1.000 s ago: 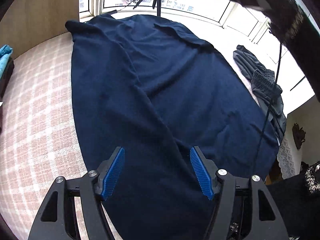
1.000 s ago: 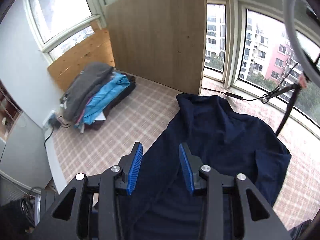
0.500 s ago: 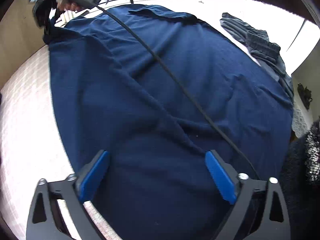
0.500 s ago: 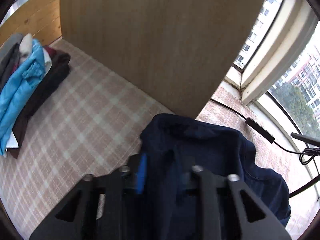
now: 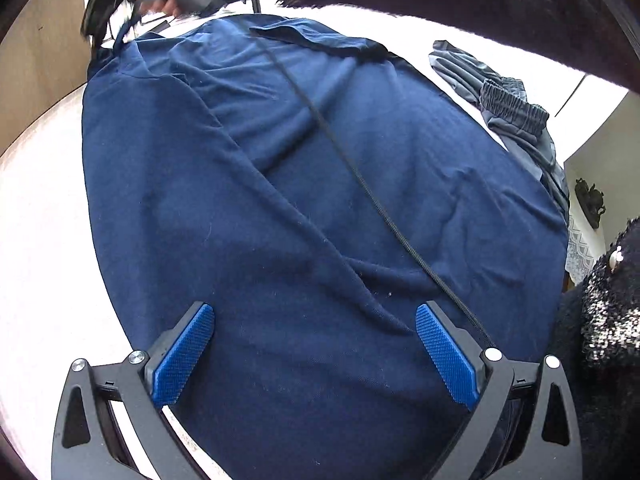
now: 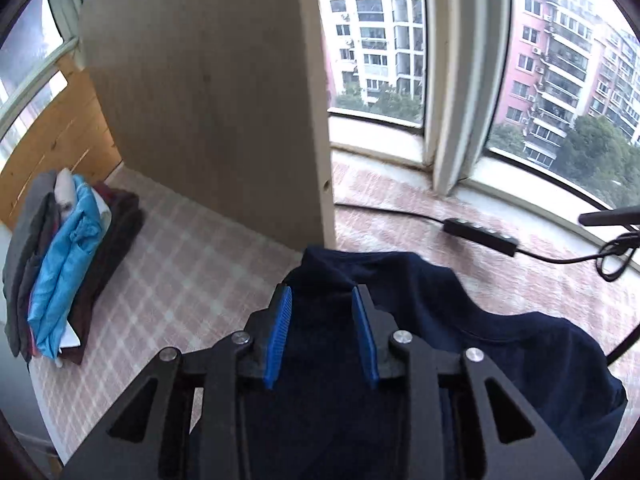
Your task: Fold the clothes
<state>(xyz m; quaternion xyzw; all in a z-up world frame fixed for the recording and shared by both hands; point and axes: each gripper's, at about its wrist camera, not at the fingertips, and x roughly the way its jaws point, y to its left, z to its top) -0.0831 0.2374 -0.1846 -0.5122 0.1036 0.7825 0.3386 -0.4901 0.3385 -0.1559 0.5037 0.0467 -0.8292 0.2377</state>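
Observation:
A navy blue shirt (image 5: 312, 200) lies spread on the pink checked bed (image 5: 36, 216), wrinkled. My left gripper (image 5: 314, 316) is open wide, hovering over the shirt's near hem. In the right wrist view, my right gripper (image 6: 322, 300) is open over the shirt's far corner (image 6: 440, 320), with cloth between the blue pads (image 6: 280, 328). The right gripper also shows at the top left of the left wrist view (image 5: 108, 12), blurred, at the shirt's far left corner. Its black cable (image 5: 360, 176) runs across the shirt.
Dark grey shorts (image 5: 504, 104) lie to the right of the shirt. A stack of folded clothes (image 6: 64, 268) sits on the bed at left. A wooden panel (image 6: 208, 104) stands behind the shirt. A power strip (image 6: 480, 236) and window sill lie beyond.
My right gripper went to the shirt's far corner, seemed to close on it, and now stands open there. My left gripper opened wider and dropped closer to the shirt's hem.

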